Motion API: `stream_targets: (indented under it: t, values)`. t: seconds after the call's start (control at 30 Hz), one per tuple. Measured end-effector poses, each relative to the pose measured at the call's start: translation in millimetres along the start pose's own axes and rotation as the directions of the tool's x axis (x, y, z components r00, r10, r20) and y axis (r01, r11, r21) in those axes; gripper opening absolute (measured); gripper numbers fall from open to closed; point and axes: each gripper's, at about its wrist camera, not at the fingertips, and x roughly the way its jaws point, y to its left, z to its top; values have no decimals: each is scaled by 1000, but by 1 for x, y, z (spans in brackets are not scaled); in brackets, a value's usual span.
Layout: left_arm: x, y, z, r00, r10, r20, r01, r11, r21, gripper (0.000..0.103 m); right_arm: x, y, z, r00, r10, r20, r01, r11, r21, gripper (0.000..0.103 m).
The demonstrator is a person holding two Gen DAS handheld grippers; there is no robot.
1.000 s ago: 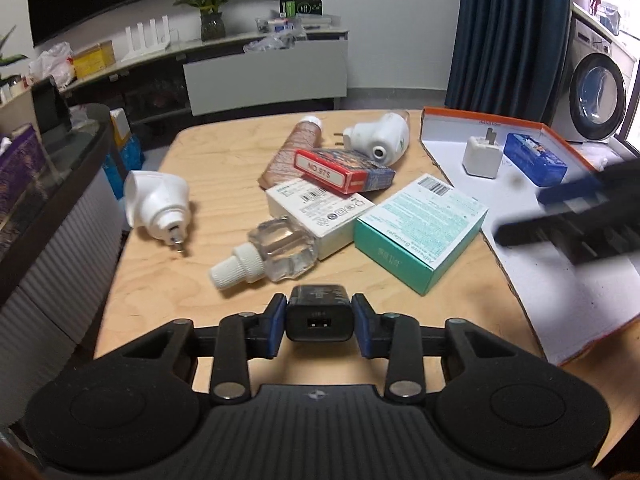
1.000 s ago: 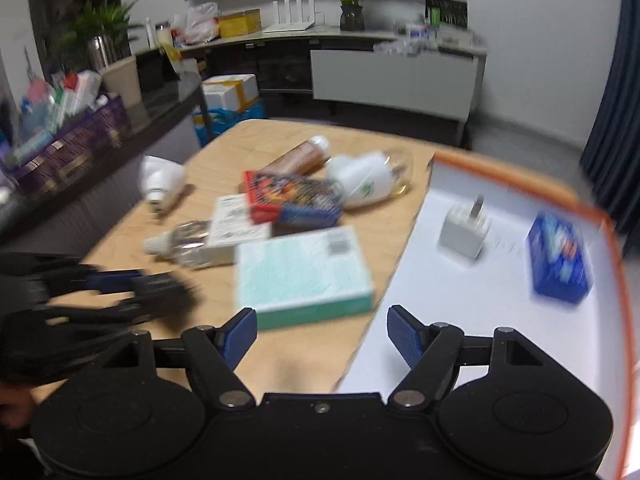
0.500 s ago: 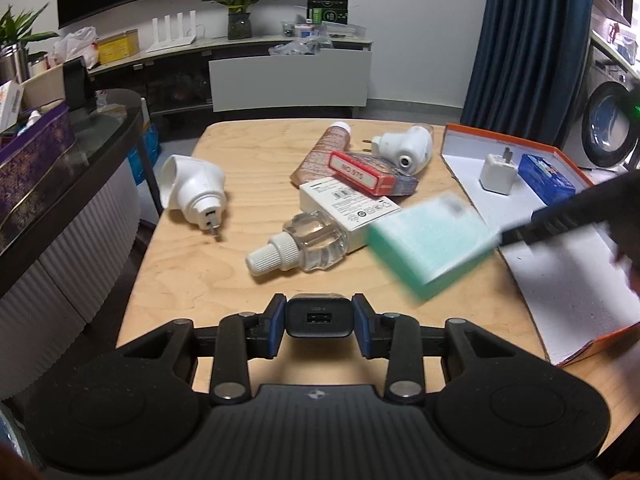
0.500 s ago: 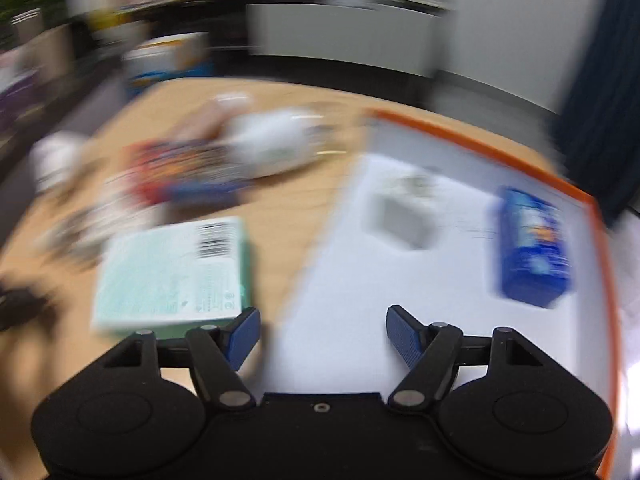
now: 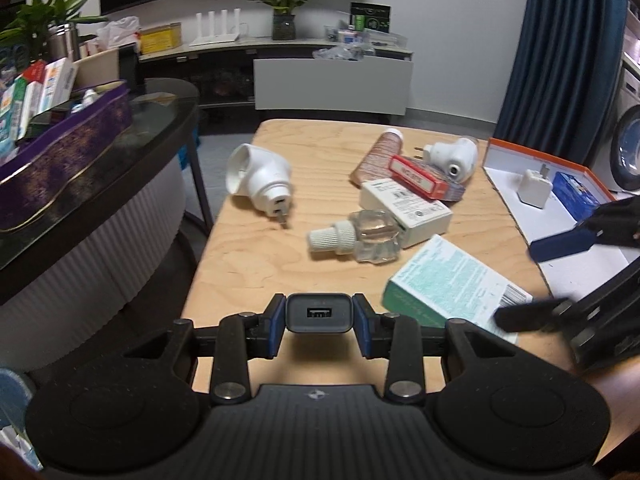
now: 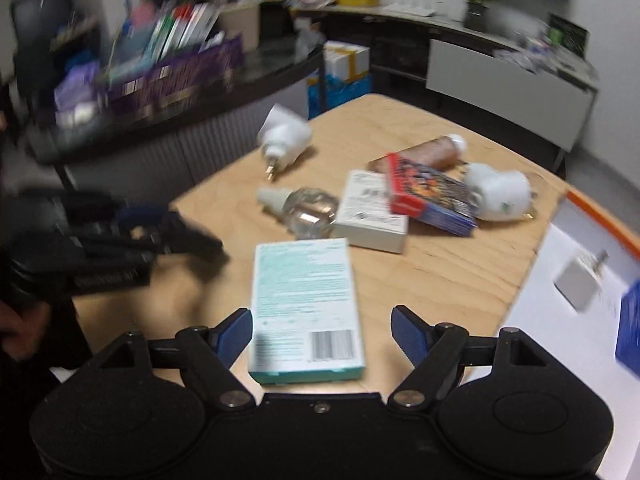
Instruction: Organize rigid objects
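Note:
My left gripper [image 5: 319, 314] is shut on a dark grey USB charger [image 5: 319, 312], held above the wooden table's [image 5: 260, 264] near edge. My right gripper [image 6: 322, 330] is open, its fingers on either side of a teal and white box [image 6: 305, 304] that lies on the table; the left finger is close to the box, the right finger apart from it. The box also shows in the left wrist view [image 5: 452, 280], with the right gripper [image 5: 540, 280] over its near right end. An orange-rimmed white tray [image 5: 516, 152] holds a white charger [image 5: 534, 188] and a blue box [image 5: 576, 196].
On the table lie a clear refill bottle [image 5: 356, 236], a white box [image 5: 406, 210], a red and blue box [image 5: 424, 178], a brown tube [image 5: 376, 154] and two white plug-in diffusers [image 5: 258, 176] [image 5: 452, 154]. A dark counter with a purple basket [image 5: 60, 160] stands to the left.
The teal box has shifted toward the table's near edge and turned. My right gripper has swung left to straddle it. My left gripper kept the charger and pulled back a little.

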Motion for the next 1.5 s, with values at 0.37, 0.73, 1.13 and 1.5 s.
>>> stream_targets:
  t: [0.37,0.73,1.13,1.5]
  values:
    - [-19,-3,1,999,-1,35,1,1000,-1,36,26,3,-5,997,-50,-62,59,987,147,84]
    - [-35,-51,22,993,-82,89,77,995,60,36,-72,-24,-32,968,-232,93,185,916,356,84]
    - [-38,-143,63,960,-246,136,221,959,179,37,-144,-80,-70,888,-449,100,328,770,547,84]
    - [-19,-187,70,942,-316,107,290,934,209,37,-160,-112,-93,863,-499,82,351,708,612,84]
